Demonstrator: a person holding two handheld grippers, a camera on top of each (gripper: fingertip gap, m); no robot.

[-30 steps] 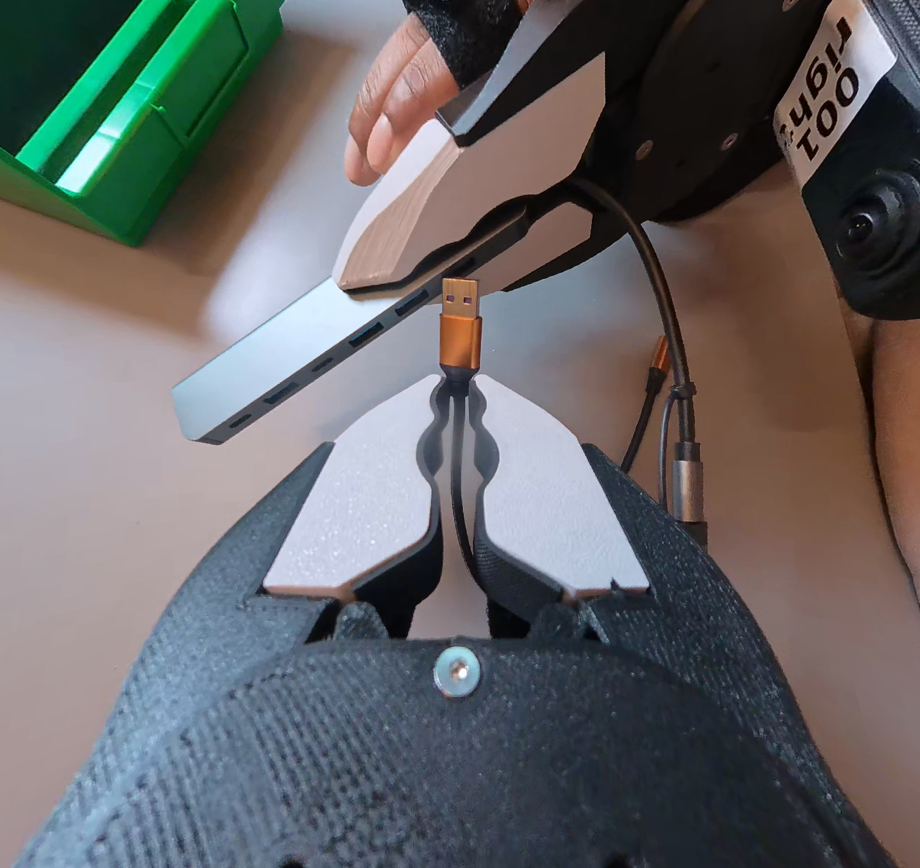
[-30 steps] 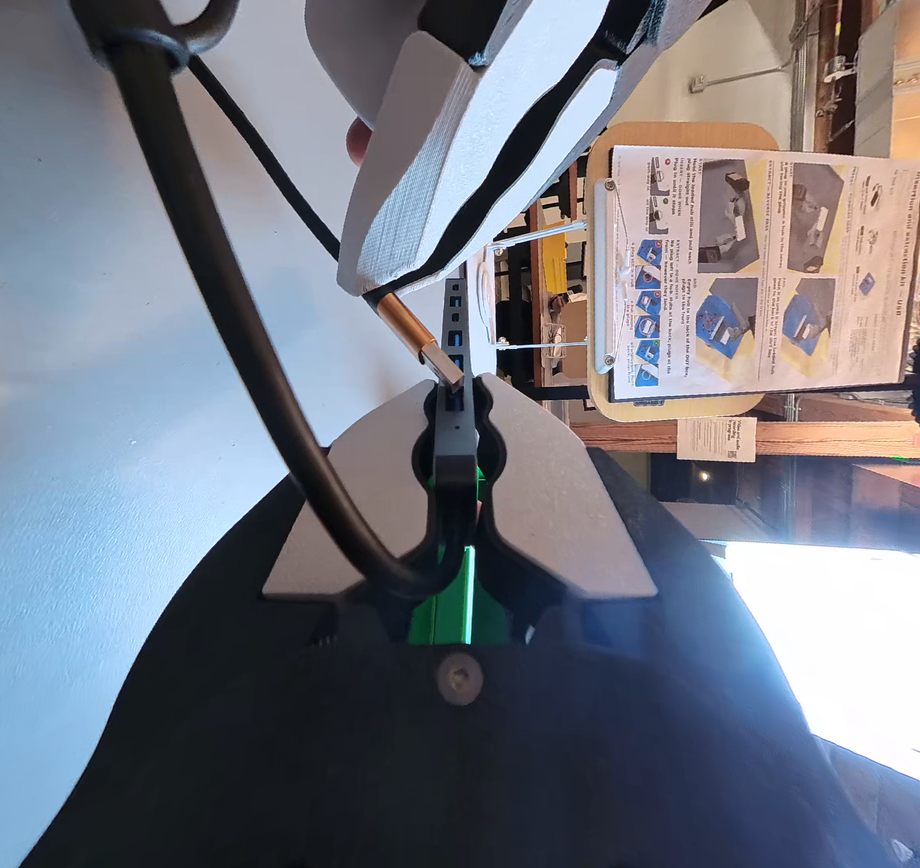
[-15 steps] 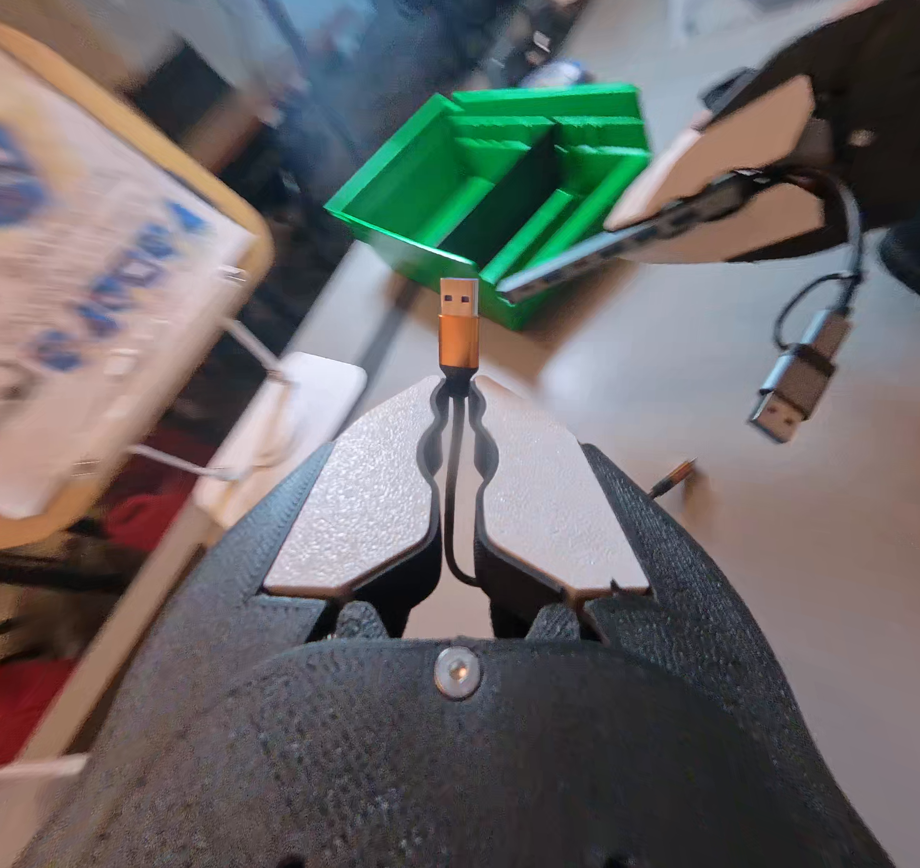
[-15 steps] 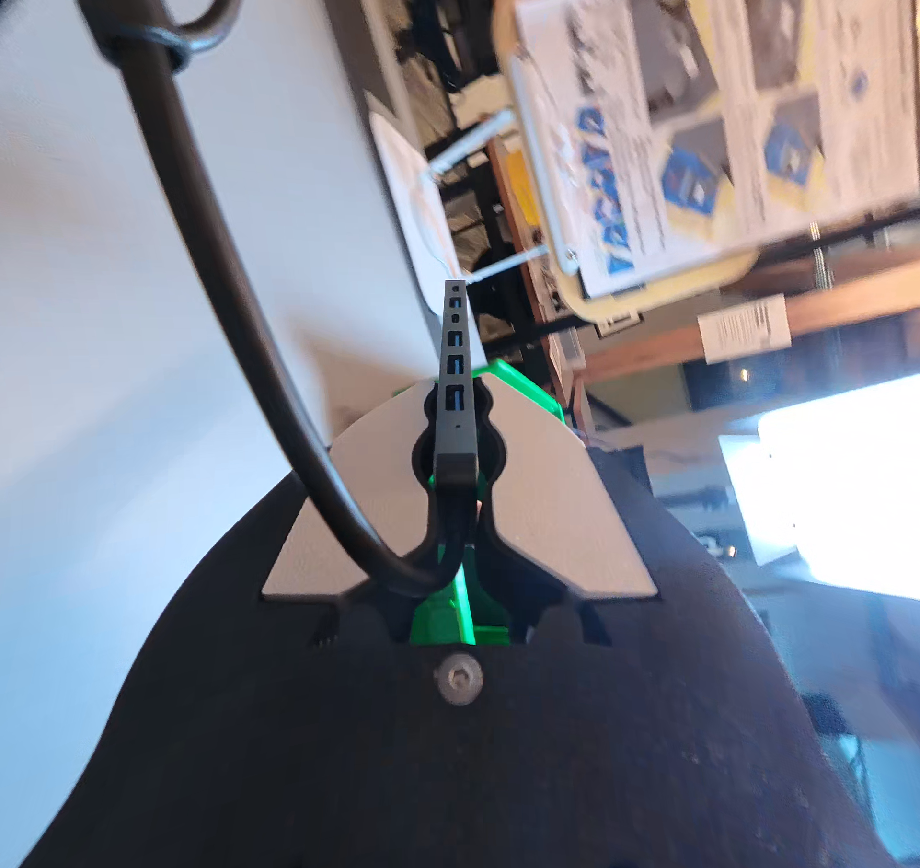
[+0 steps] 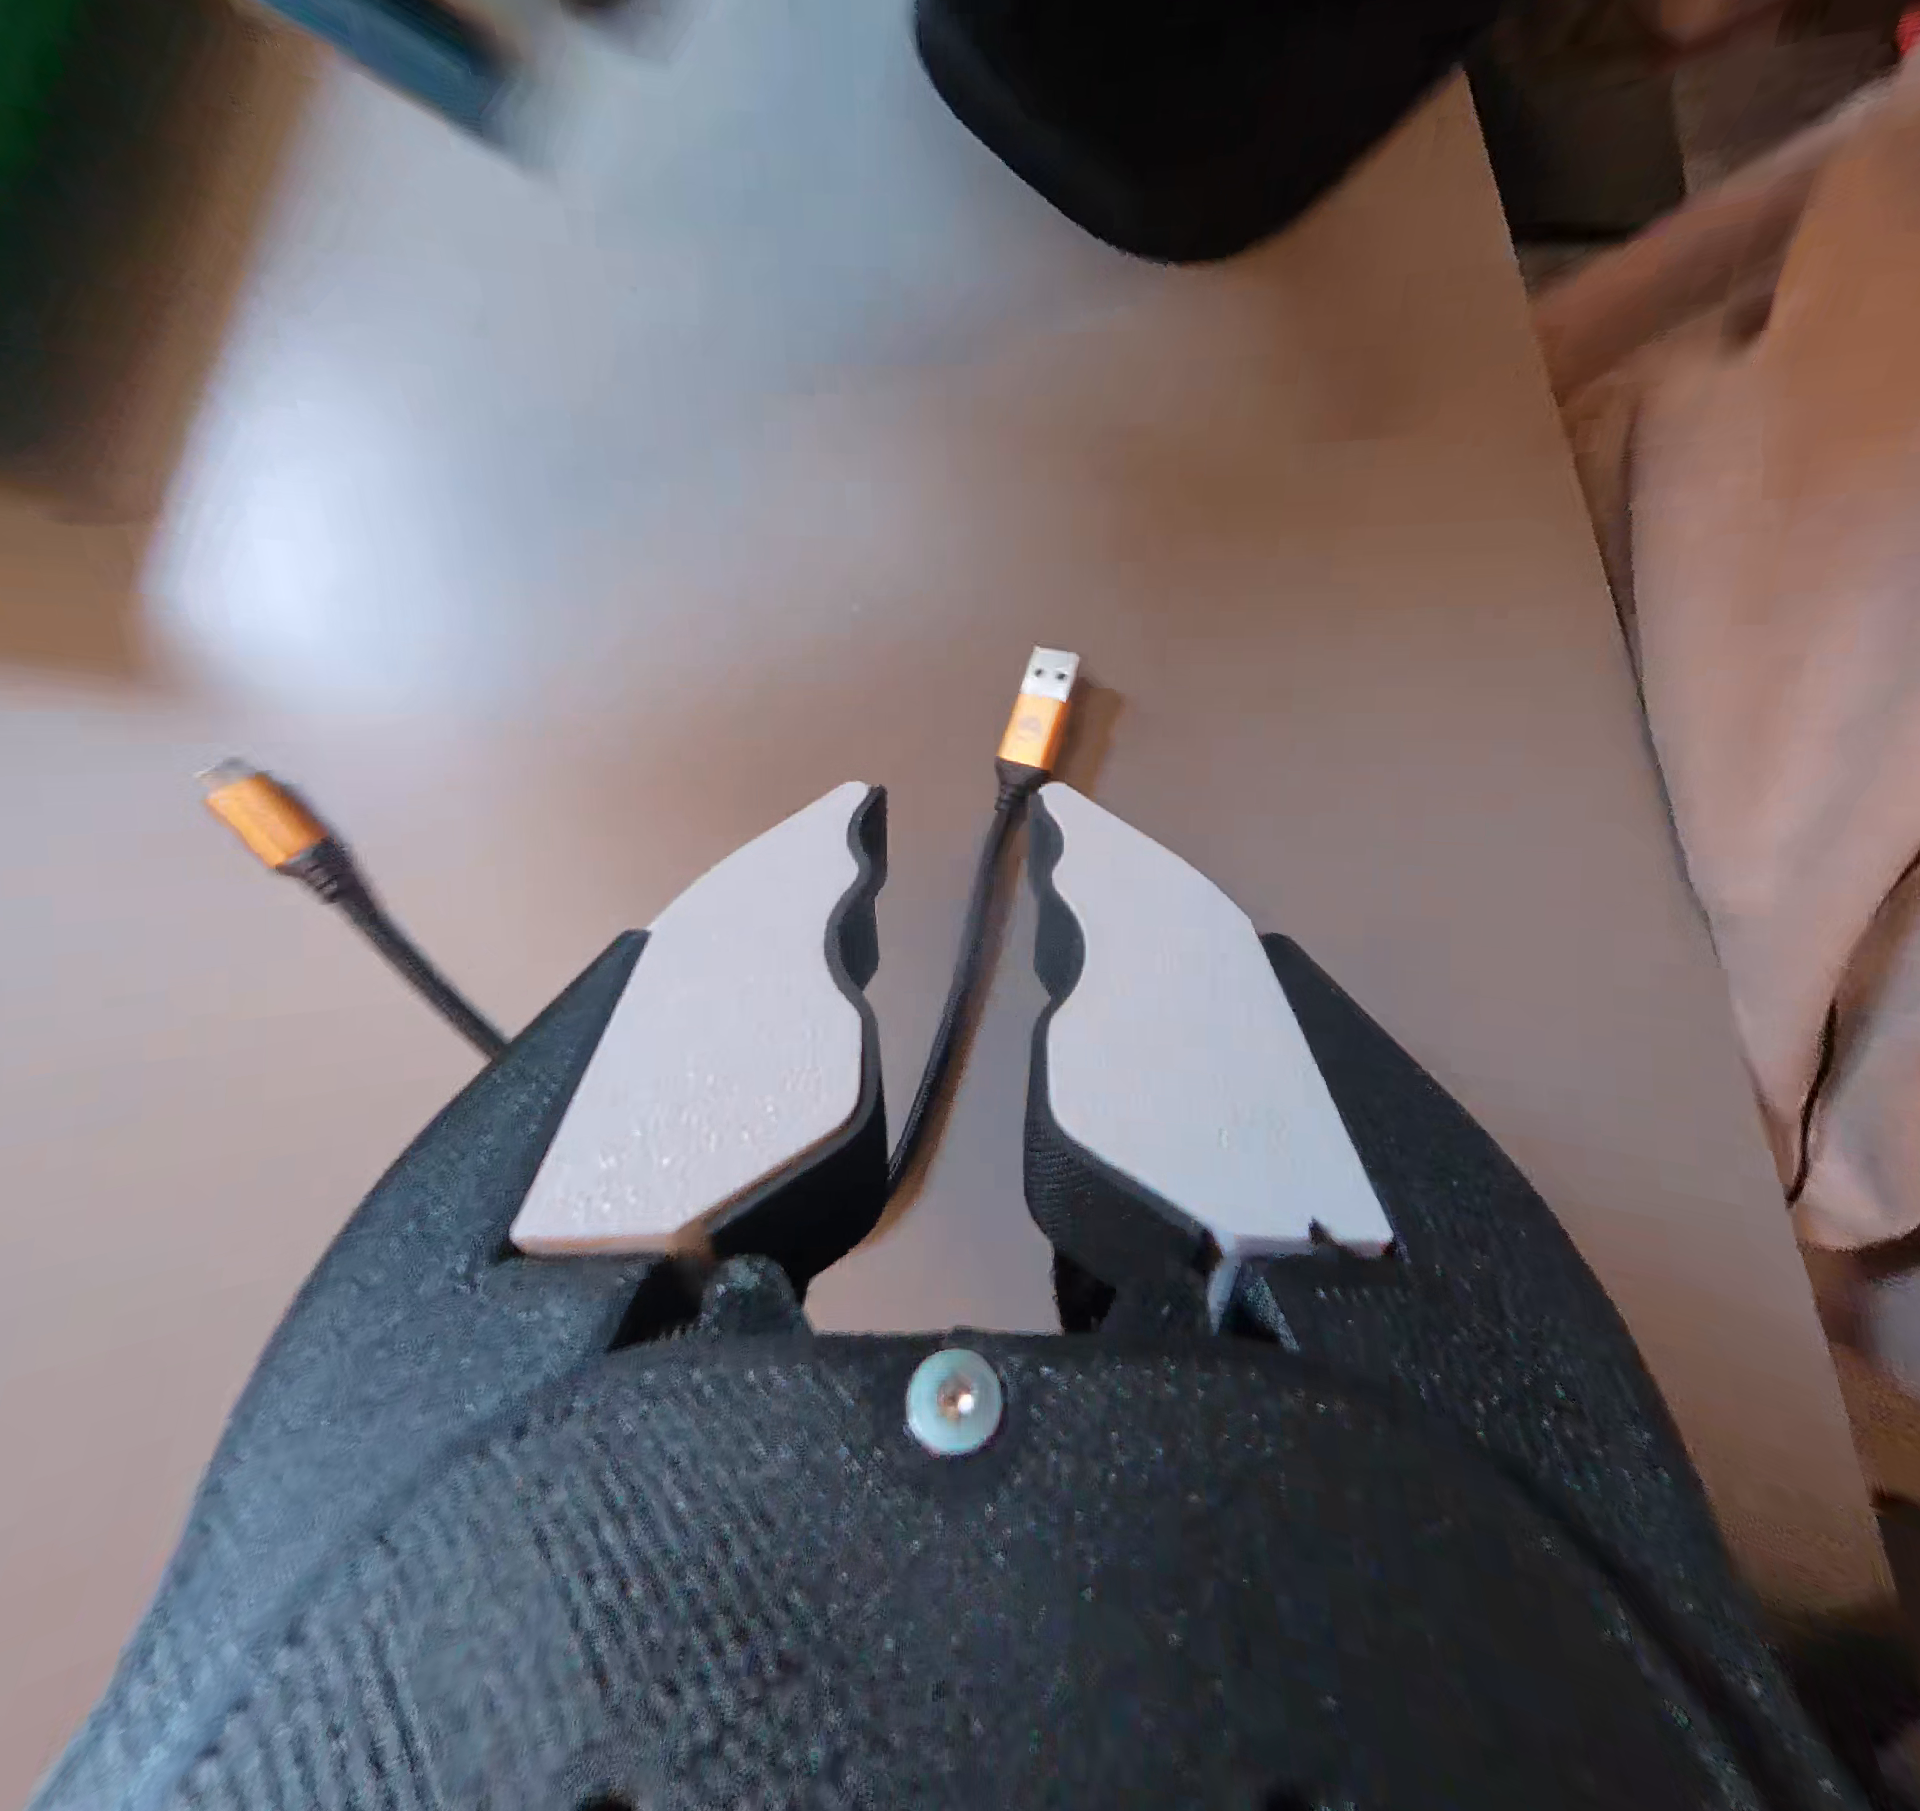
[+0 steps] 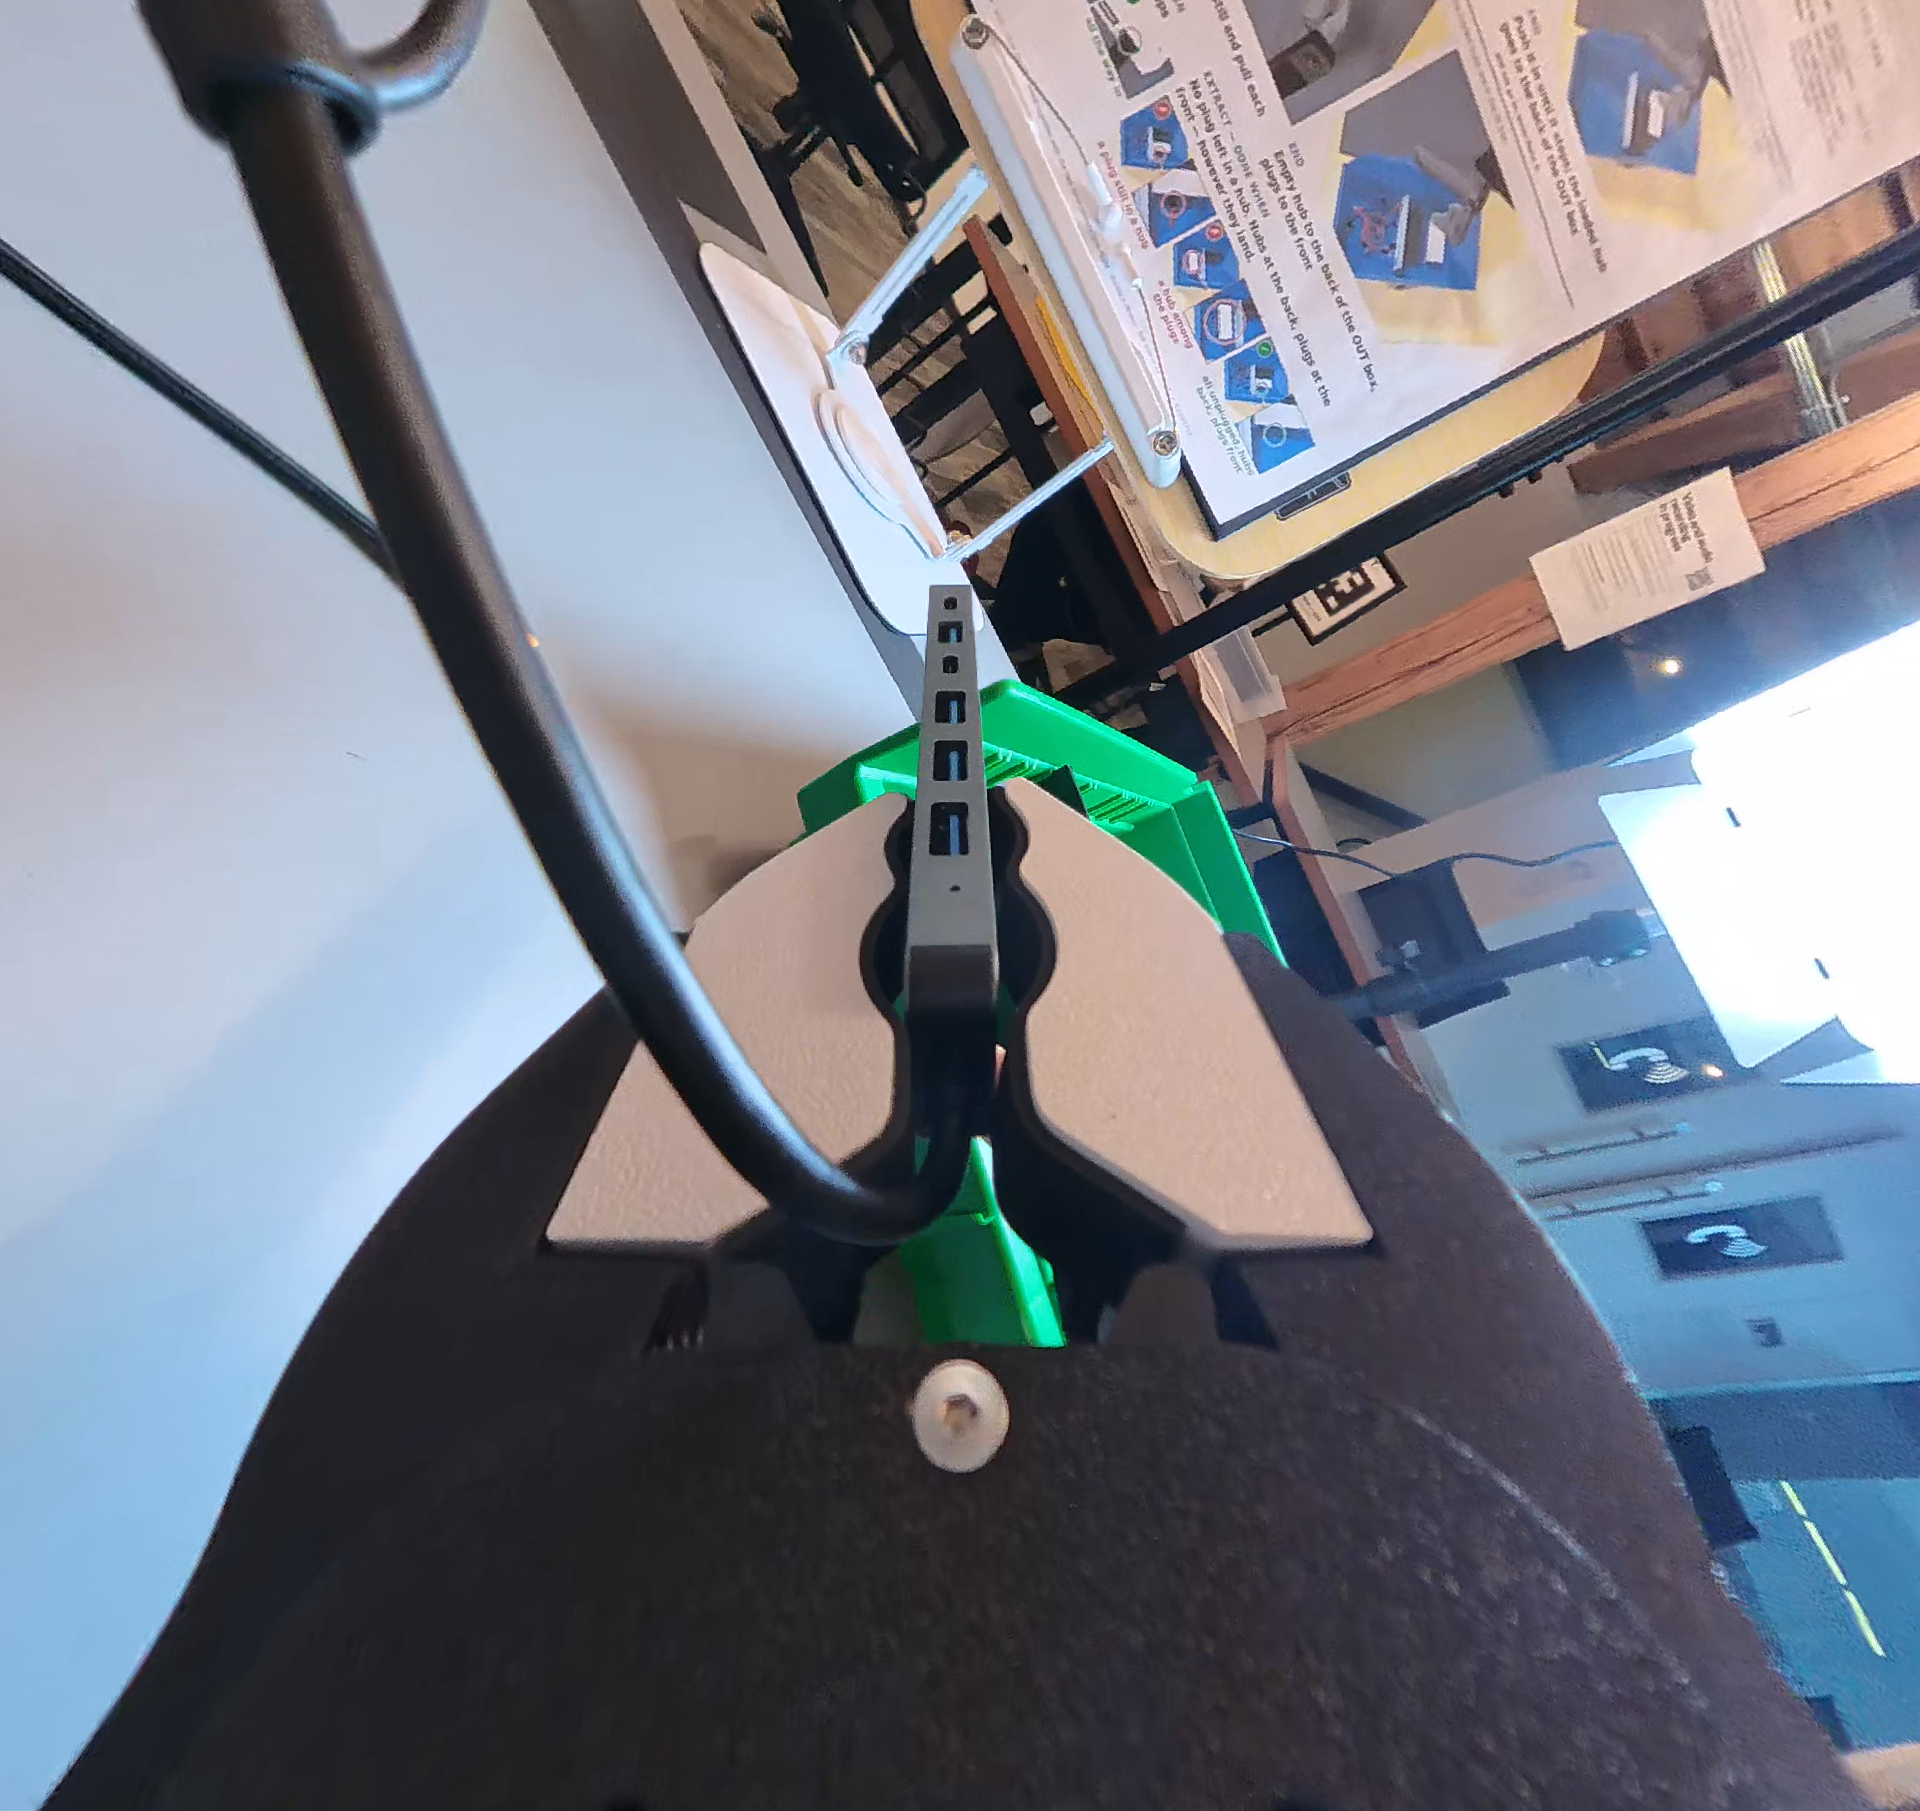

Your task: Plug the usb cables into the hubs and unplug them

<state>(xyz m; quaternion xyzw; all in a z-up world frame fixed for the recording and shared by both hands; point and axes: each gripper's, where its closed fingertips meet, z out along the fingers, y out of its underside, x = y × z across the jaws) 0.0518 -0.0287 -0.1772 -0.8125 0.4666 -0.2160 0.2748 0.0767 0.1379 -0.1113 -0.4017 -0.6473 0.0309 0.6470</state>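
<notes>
My left gripper (image 5: pixel 956 800) is open and low over the tan table (image 5: pixel 727 514). A black cable (image 5: pixel 951 982) lies loose between its fingers, touching neither pad. Its orange USB-A plug (image 5: pixel 1039 717) rests on the table just past the fingertips. The cable's other orange plug (image 5: pixel 260 811) lies to the left. My right gripper (image 6: pixel 951 805) is shut on a grey hub (image 6: pixel 951 722), held edge-on with its row of empty ports facing the camera. The hub's own thick black lead (image 6: pixel 416 473) loops up to the left. In the left wrist view the hub (image 5: pixel 395 5) is a blur at top left.
The right gripper's black housing (image 5: pixel 1174 68) hangs at the top of the left wrist view. The table edge (image 5: pixel 1621 618) and a person's beige clothing (image 5: pixel 1766 722) are at right. A green bin (image 6: pixel 1132 805) sits behind the hub. An instruction board (image 6: pixel 1455 151) on a white stand (image 6: pixel 810 379) stands beyond. Tip to tip, the grippers are about 20 cm apart.
My left gripper has opened and let go of the orange USB cable, which now lies on the table. Its view swung down from the bin to the table. The right gripper still holds the hub.
</notes>
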